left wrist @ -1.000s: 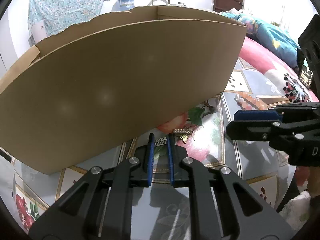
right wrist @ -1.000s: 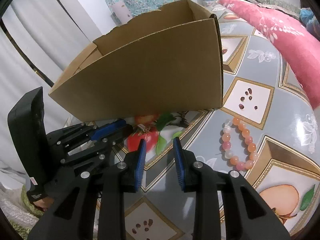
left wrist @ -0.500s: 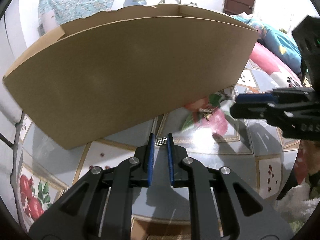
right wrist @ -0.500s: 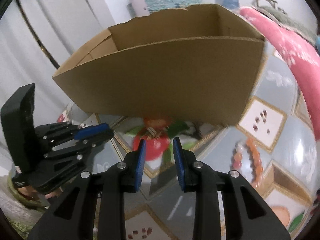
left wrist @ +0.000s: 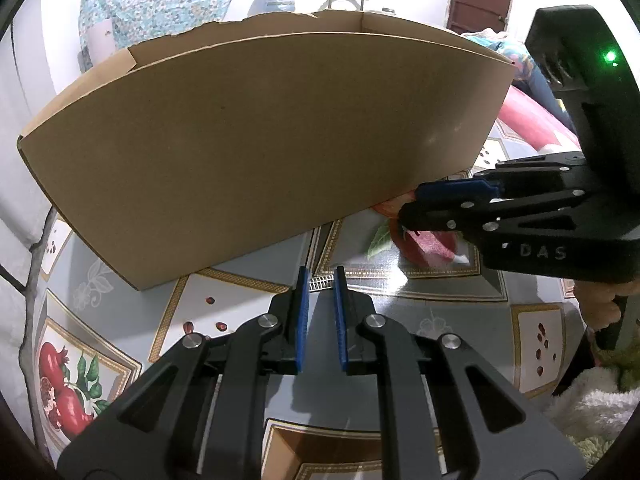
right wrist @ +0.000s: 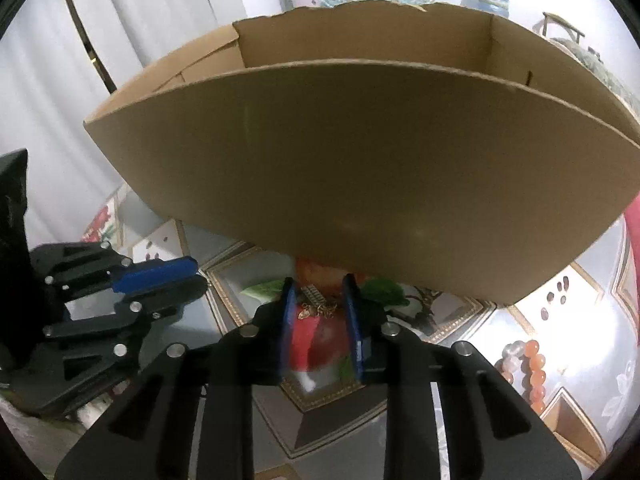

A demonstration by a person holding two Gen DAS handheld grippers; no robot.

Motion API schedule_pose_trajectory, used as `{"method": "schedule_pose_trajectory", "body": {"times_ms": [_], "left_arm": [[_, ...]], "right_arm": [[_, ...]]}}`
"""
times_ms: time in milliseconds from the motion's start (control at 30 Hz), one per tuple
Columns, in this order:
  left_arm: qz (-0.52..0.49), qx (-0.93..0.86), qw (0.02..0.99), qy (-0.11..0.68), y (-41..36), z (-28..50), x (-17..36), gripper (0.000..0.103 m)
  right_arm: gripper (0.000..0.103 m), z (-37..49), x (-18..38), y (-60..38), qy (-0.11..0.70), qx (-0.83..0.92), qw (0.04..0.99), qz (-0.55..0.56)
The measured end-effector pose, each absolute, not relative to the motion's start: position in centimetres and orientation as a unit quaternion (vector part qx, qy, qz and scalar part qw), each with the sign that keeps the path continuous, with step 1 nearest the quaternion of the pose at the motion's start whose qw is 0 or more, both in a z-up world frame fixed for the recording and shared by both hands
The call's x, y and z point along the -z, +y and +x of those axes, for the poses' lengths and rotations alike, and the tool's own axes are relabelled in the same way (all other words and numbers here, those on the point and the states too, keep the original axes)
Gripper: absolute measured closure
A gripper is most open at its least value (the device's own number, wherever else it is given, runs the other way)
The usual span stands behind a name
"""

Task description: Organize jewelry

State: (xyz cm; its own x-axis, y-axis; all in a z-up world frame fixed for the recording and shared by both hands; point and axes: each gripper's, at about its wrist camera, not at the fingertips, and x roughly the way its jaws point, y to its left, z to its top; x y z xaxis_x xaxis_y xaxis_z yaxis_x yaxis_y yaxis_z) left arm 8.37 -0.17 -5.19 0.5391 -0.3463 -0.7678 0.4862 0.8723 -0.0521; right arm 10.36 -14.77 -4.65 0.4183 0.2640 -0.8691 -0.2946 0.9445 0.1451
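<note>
While the left hand-held gripper pinches a small silver piece, the right hand-held gripper, jaws narrowing yet unclamped, straddles the gold earring lying crosswise just ahead.

A cardboard box is placed on the far part of the table. A small jewelry piece is found on the table just before the box's near wall. A bead bracelet is laid nearer, to the right. The left gripper is seen at the left side.
</note>
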Motion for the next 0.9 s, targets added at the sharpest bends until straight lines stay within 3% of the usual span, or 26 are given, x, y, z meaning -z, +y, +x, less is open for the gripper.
{"method": "schedule_pose_trajectory", "body": {"times_ms": [133,300,733,900], "left_arm": [[0.083,0.238,0.874,0.416,-0.2,8.3,5.2,0.092],[0.083,0.238,0.874,0.416,-0.3,8.3,5.2,0.092],[0.089,0.238,0.875,0.412,-0.6,8.1,5.1,0.092],[0.094,0.236,0.876,0.41,-0.8,8.0,5.0,0.092]], "right_arm": [[0.092,10.5,4.6,-14.4,0.515,-0.162,0.841,-0.03],[0.099,10.2,4.5,-14.8,0.517,-0.163,0.84,-0.016],[0.099,8.5,2.0,-19.9,0.492,-0.147,0.849,0.128],[0.098,8.2,2.3,-19.6,0.503,-0.147,0.843,0.123]]}}
